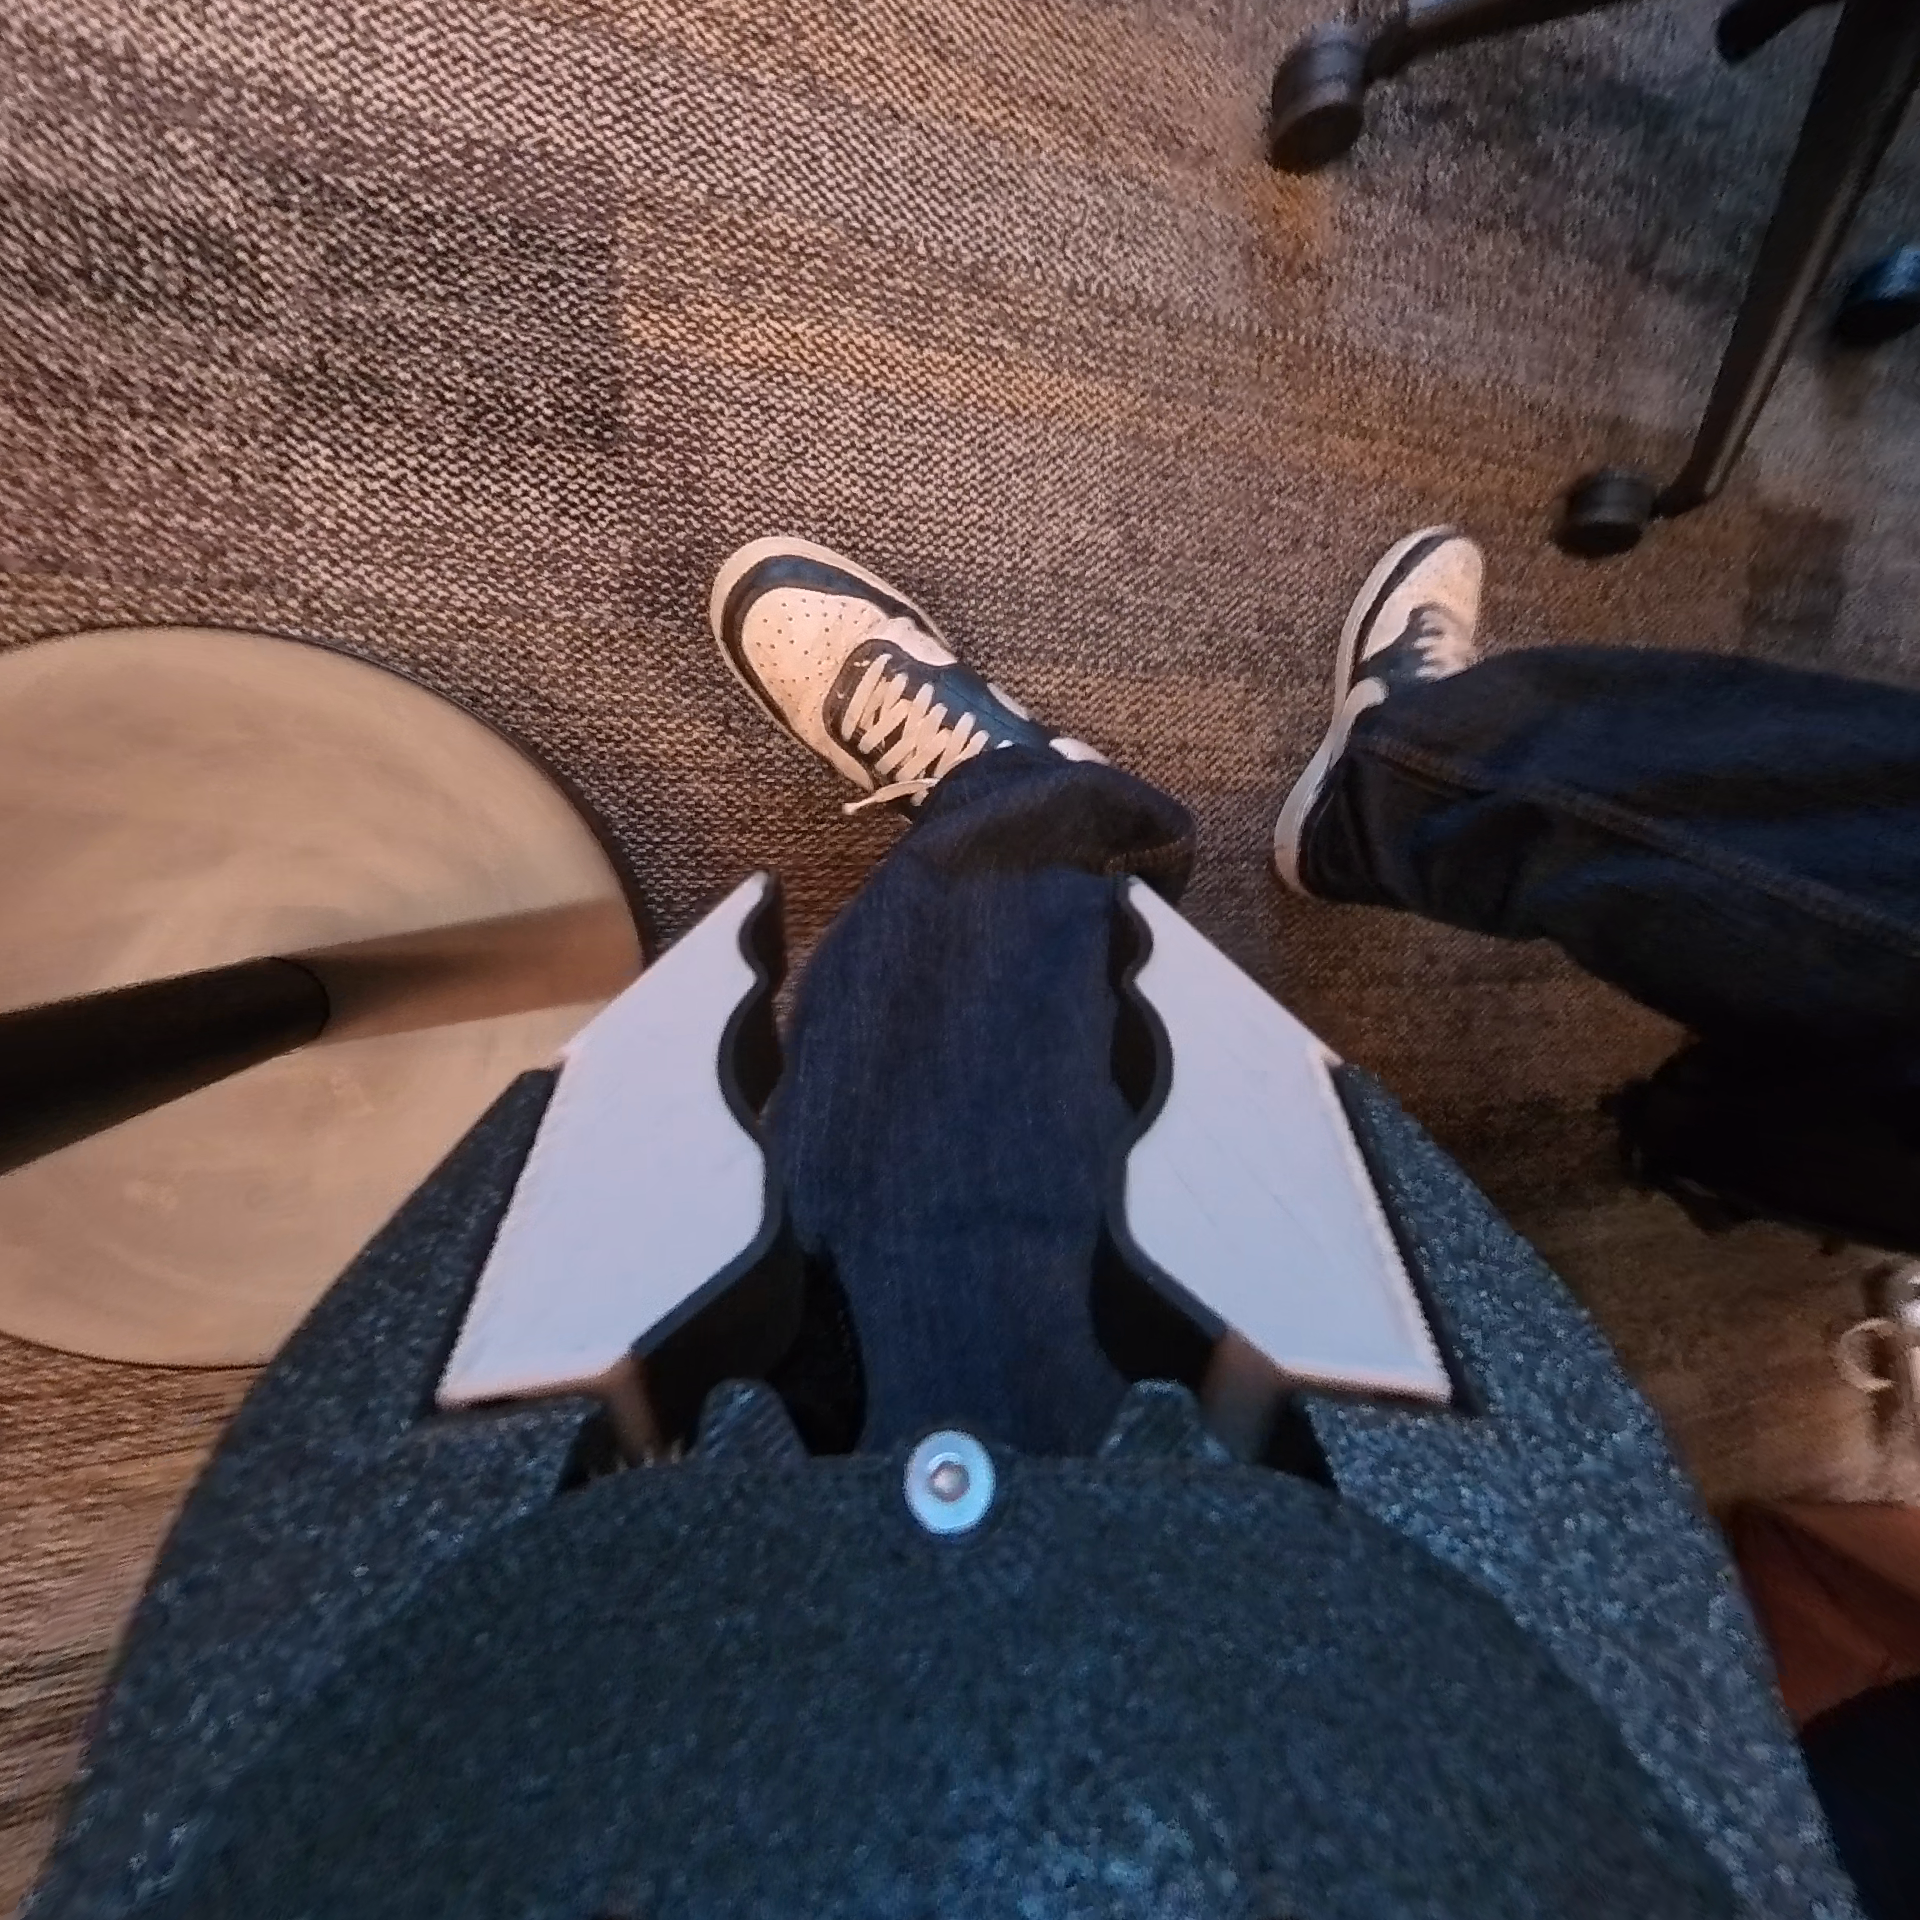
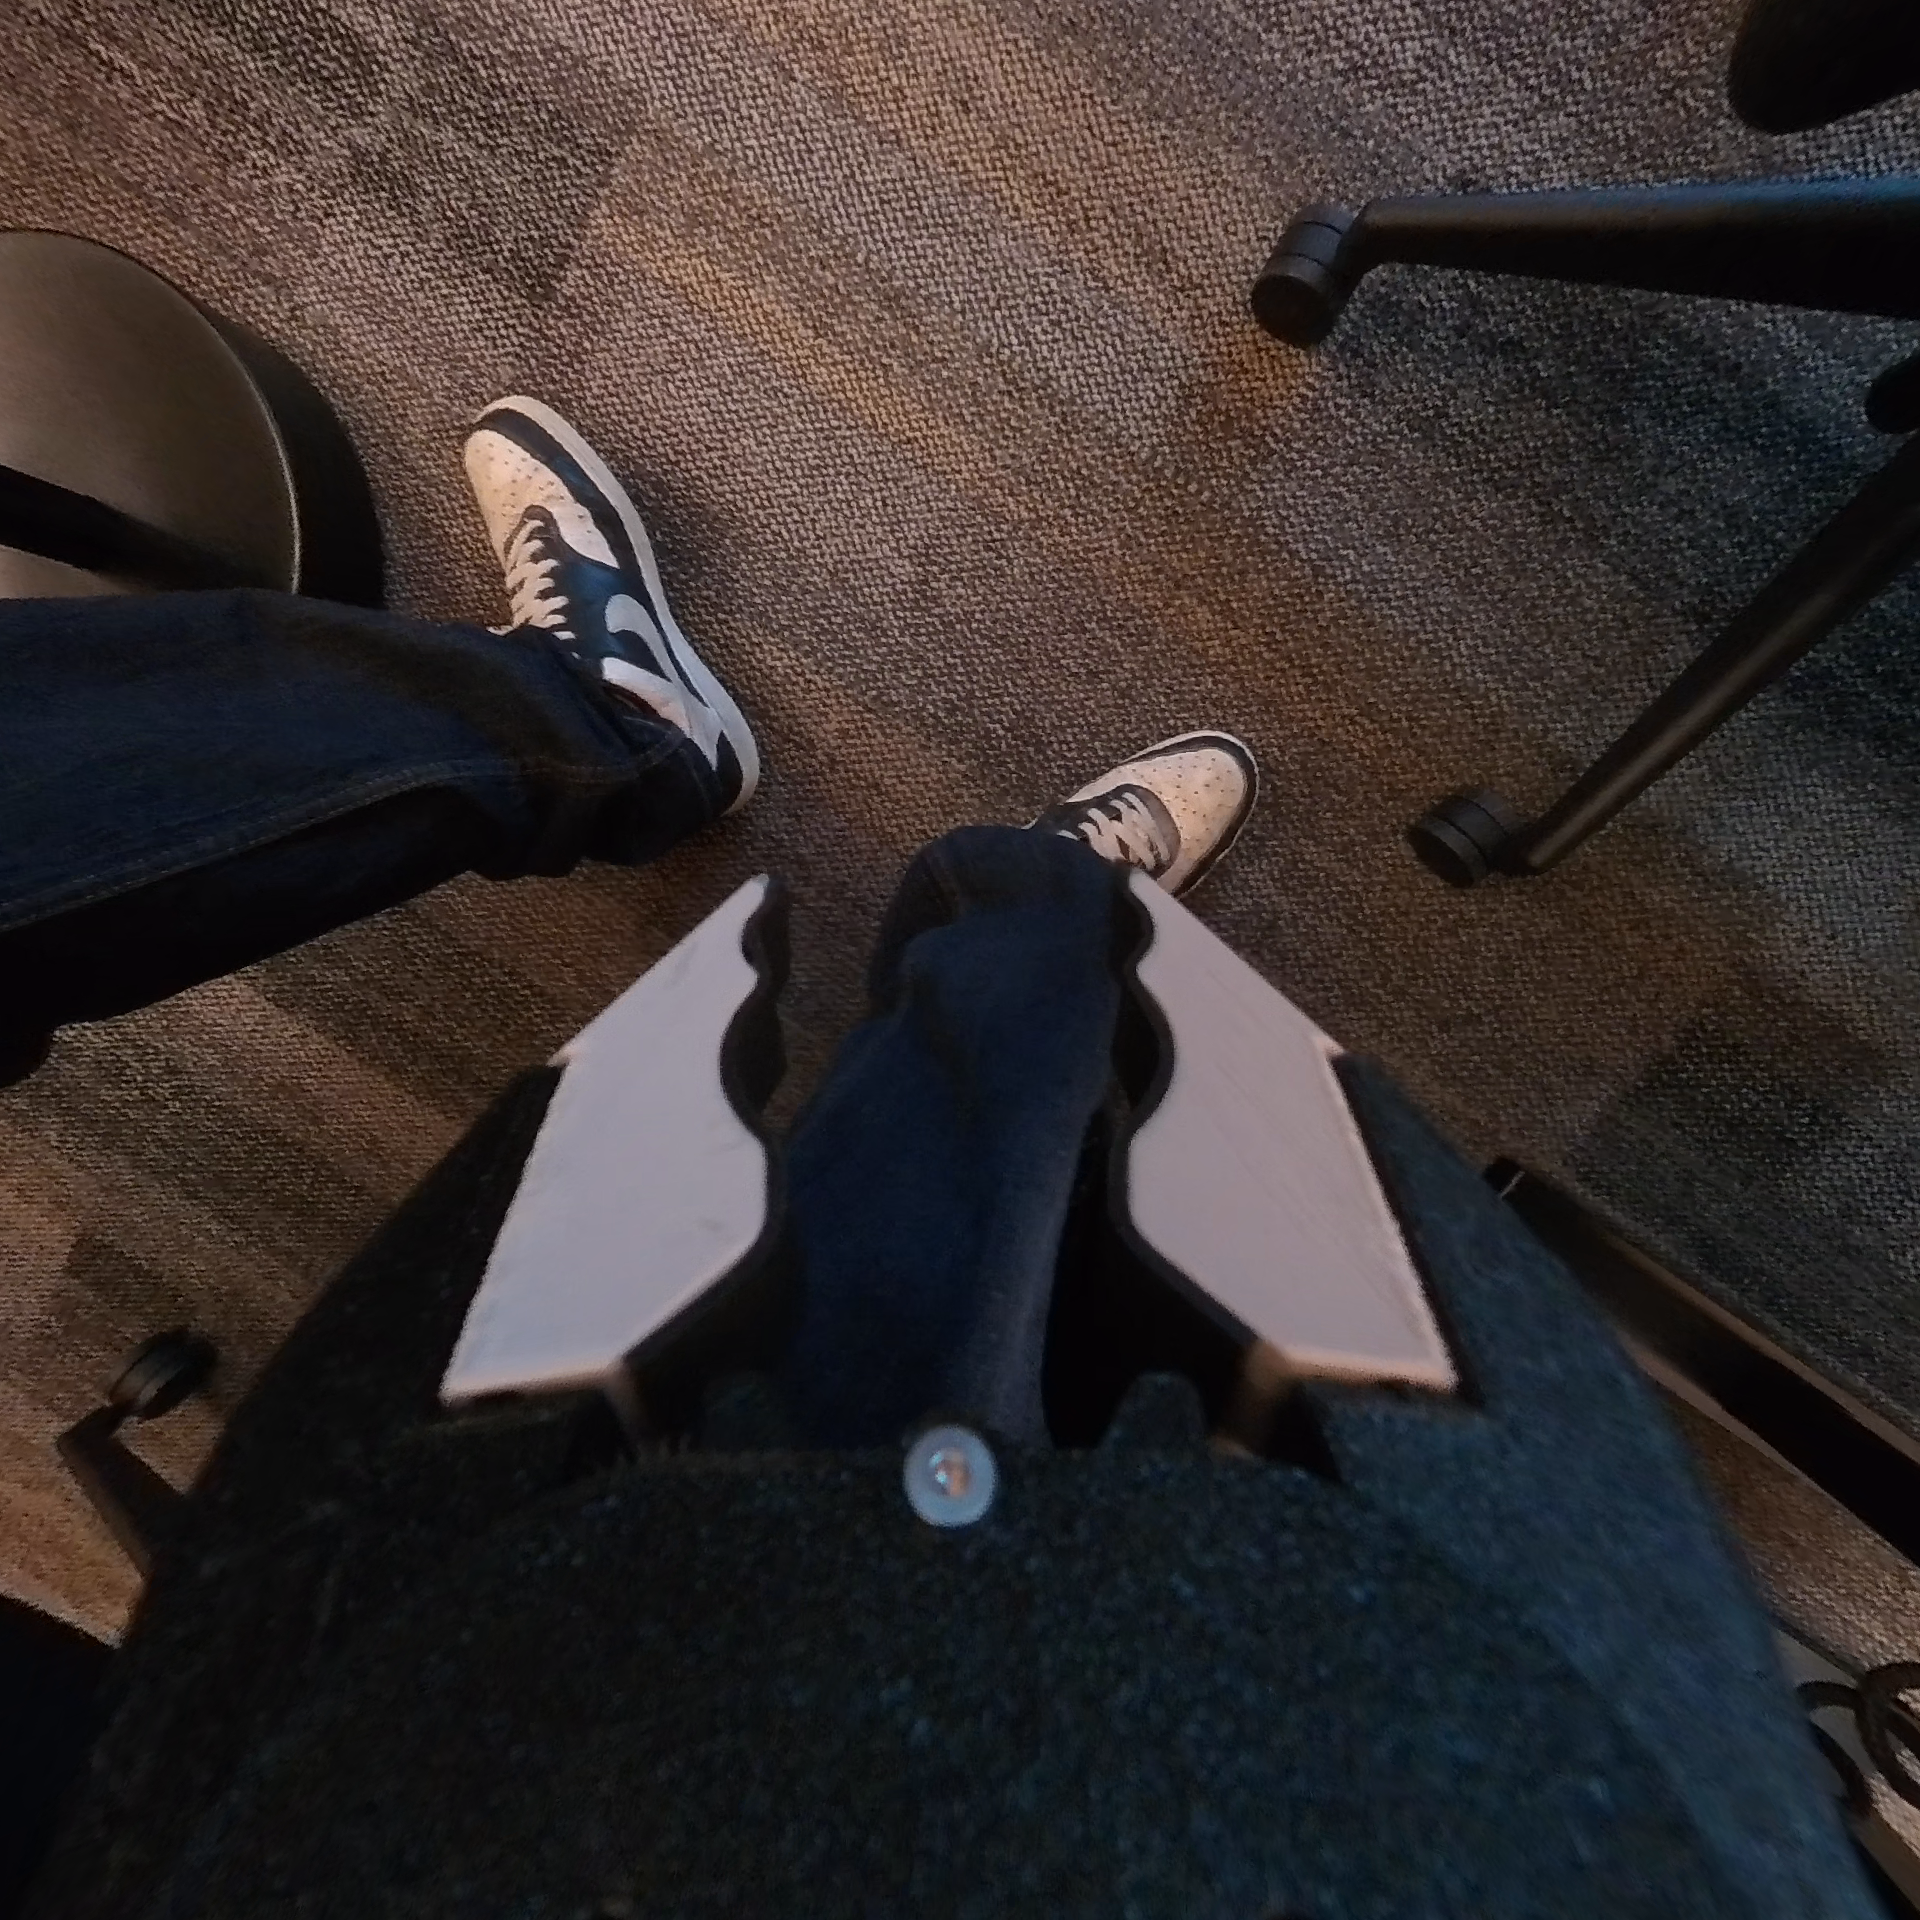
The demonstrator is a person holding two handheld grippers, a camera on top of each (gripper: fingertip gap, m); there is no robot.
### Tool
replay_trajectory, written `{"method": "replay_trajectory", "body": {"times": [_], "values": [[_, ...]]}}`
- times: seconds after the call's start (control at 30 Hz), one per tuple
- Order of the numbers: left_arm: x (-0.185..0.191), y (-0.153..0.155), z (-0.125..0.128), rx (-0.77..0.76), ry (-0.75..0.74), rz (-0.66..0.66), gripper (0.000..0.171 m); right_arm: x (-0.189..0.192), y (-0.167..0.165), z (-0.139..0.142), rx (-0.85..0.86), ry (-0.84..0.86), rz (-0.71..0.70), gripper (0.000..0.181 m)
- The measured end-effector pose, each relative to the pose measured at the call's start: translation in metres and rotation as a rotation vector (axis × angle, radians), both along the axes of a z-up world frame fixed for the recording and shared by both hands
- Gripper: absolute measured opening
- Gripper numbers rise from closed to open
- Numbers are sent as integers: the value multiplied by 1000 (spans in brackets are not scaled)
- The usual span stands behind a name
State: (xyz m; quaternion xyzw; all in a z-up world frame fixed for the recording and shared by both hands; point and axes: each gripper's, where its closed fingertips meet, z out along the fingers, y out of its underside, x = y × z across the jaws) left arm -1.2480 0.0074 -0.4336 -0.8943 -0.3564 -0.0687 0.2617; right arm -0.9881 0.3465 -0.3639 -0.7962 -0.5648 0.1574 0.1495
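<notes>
Both grippers point down at a carpeted floor. My left gripper (image 1: 951, 904) is open and empty, its white fingers (image 1: 665, 1122) spread above a person's leg in dark jeans (image 1: 956, 1091) and a black-and-white sneaker (image 1: 862, 675). My right gripper (image 2: 951, 904) is open and empty too, over the other jeans leg (image 2: 956, 1122), with a sneaker (image 2: 1164, 800) just past its right fingertip. The second leg and sneaker show at the right in the left wrist view (image 1: 1392, 665) and at the left in the right wrist view (image 2: 603, 571).
A round table base (image 1: 260, 987) with a black pole (image 1: 135, 1029) lies to the left on the grey-brown carpet (image 1: 935, 312). Black office chair legs with casters stand at the upper right (image 1: 1320, 94) (image 2: 1299, 270) (image 2: 1465, 831). Another caster (image 2: 156, 1382) is at the lower left. Left tips to right tips: about 45 cm.
</notes>
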Motion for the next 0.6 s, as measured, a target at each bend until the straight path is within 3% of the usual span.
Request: {"method": "replay_trajectory", "body": {"times": [0.27, 0.6], "values": [[5, 21, 17, 177, -178, 124, 62, 2, -16, 3, 6, -7, 32, 57], [50, 56, 41, 382, -514, 157, 61, 15, -50, -14, -47, -69, 90, 57]]}}
